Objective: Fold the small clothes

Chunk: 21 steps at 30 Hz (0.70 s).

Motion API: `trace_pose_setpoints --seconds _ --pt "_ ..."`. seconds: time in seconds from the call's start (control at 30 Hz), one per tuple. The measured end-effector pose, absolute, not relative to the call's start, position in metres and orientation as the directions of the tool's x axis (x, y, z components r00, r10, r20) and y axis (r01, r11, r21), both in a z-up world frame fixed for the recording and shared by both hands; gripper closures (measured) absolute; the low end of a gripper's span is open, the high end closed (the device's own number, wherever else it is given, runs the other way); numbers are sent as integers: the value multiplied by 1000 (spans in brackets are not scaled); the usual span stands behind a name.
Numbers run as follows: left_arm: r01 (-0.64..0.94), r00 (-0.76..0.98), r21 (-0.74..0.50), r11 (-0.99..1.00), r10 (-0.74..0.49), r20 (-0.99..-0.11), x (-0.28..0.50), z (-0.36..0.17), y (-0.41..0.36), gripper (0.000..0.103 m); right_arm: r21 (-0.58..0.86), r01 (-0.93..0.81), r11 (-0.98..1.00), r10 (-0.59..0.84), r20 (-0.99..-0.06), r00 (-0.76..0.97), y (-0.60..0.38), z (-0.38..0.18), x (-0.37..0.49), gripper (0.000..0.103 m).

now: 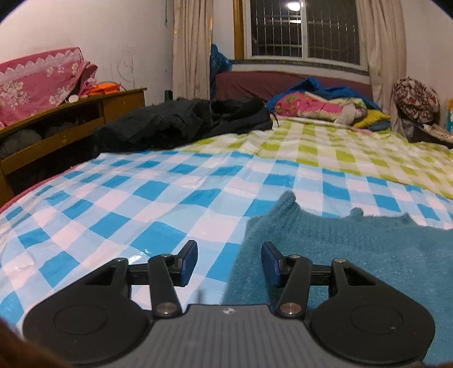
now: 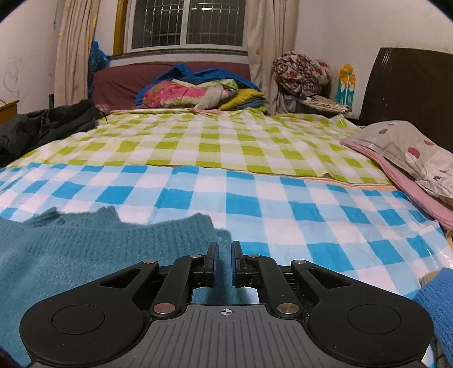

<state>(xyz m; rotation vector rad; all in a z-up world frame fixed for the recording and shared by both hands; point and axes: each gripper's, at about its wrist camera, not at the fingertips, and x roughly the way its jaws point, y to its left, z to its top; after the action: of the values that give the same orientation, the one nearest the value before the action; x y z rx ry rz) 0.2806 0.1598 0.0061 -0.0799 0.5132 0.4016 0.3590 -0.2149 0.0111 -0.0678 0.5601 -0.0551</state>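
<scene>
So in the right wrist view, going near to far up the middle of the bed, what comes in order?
Right gripper → teal sweater → blue checked sheet → green checked sheet → bedding pile → window.

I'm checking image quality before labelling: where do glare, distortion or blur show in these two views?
Left wrist: a lamp reflects in the dark window, the plastic blue check sheet shines in patches, and the bed edge bows from fisheye. Right wrist: less glare, black vignette corners, curved horizon. The teal sweater looks soft close to both lenses; the left gripper and right gripper are sharp.
</scene>
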Motion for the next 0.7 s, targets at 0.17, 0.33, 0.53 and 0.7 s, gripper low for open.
trace_pose_setpoints --seconds 0.17,0.33,0.53,0.7 --pt "-395 776 53 917 364 -515 279 -1 162 47 -114 27 993 -85 -535 840 -210 7 356 97" --pt "-390 770 93 916 380 -512 278 -6 157 47 -151 23 988 -102 -538 837 -206 2 351 97" --pt "-389 779 64 919 365 -509 268 3 159 47 -166 17 986 -104 -535 838 -204 2 347 96" --pt "-378 782 85 922 367 -504 260 5 158 47 -178 5 984 -101 -533 840 -199 5 343 96"
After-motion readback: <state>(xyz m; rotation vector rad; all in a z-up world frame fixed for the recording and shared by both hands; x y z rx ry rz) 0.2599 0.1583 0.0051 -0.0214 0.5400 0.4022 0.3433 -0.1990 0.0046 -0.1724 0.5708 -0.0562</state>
